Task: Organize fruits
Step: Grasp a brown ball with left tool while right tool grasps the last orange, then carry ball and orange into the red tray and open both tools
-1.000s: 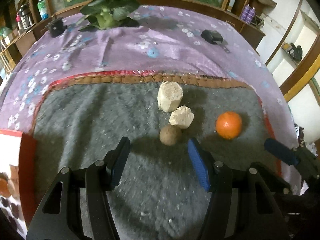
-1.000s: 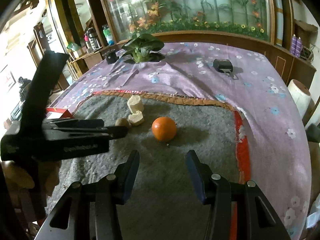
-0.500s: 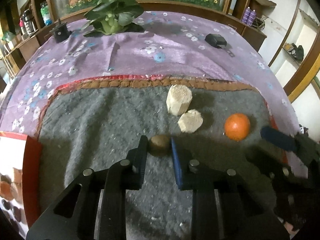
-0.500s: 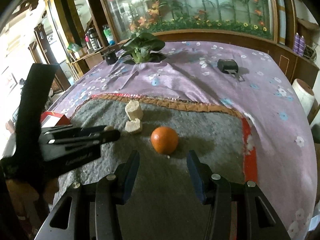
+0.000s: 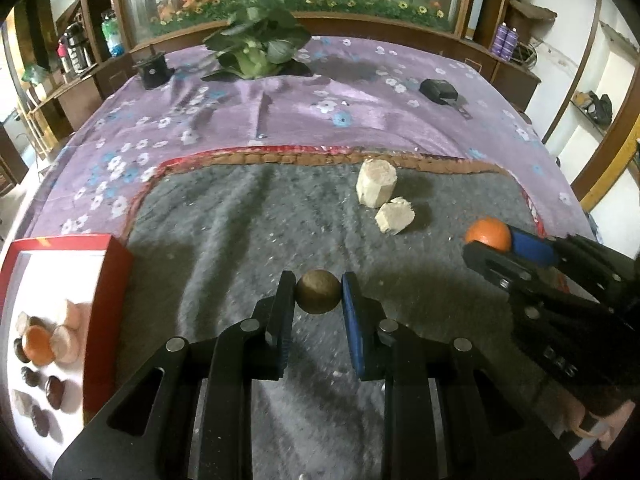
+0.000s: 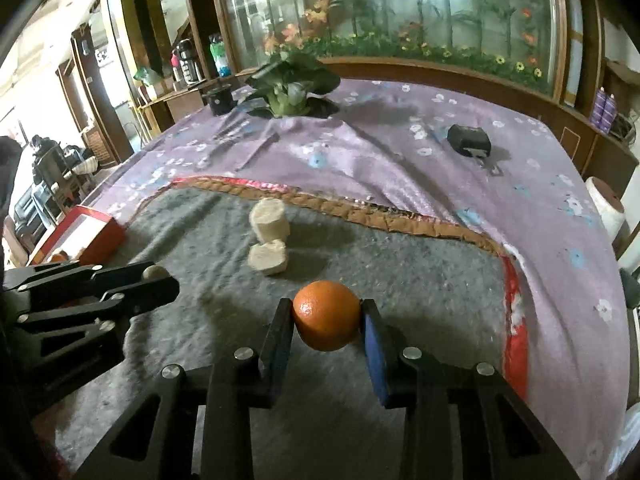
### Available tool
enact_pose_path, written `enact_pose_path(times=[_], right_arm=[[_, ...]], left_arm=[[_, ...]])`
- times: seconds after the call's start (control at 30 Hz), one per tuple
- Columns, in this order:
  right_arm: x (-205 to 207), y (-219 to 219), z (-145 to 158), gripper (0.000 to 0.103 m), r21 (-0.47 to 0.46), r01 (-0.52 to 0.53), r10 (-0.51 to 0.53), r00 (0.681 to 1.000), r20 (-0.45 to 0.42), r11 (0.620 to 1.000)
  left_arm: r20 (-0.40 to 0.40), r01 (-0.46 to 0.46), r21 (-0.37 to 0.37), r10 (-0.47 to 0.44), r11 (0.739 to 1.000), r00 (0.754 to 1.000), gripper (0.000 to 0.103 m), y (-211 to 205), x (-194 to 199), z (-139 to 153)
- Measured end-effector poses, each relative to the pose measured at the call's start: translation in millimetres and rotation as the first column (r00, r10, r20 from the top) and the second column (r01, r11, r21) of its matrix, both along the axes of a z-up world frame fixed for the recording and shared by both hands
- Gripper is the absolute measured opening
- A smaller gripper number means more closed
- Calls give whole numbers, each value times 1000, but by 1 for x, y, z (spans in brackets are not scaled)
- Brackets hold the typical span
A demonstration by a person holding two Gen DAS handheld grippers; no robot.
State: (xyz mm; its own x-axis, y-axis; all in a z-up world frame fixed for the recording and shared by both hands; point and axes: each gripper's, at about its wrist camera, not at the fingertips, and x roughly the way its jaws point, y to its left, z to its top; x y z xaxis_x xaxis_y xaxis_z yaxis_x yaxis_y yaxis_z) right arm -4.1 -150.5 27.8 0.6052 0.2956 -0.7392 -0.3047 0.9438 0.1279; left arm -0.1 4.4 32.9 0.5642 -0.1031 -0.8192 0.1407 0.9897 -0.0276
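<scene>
Brown fruit (image 5: 318, 291) in L tool (image 5: 318, 294), pads tight.

Brown round fruit (image 5: 318, 291) clamped; orange (image 6: 326, 315) between pads.

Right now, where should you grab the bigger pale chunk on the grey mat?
Grip the bigger pale chunk across its flat side walls, about mid-height, coming from above and the near side. It stands upright like a stubby column, and the smaller chunk crowds its front right, so keep the fingers clear of that.
</scene>
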Motion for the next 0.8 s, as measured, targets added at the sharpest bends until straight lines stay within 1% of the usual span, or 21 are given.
enact_pose_path(times=[0.13,0.33,0.53,0.8], right_arm=[[-19,7,11,33,8,-11,11,1000,21,1000],[-38,22,23,33,21,-32,31,998,46,999],[-49,46,29,33,25,-54,53,997,53,998],[-62,90,38,33,3,-135,135,988,77,991]], left_arm=[[6,-15,2,15,1000,1000,22,7,-11,3],[39,-39,13,38,999,998,22,21,-28,15],[58,-69,11,68,998,996,22,39,-41,21],[86,-129,9,127,992,988,22,70,-60,30]])
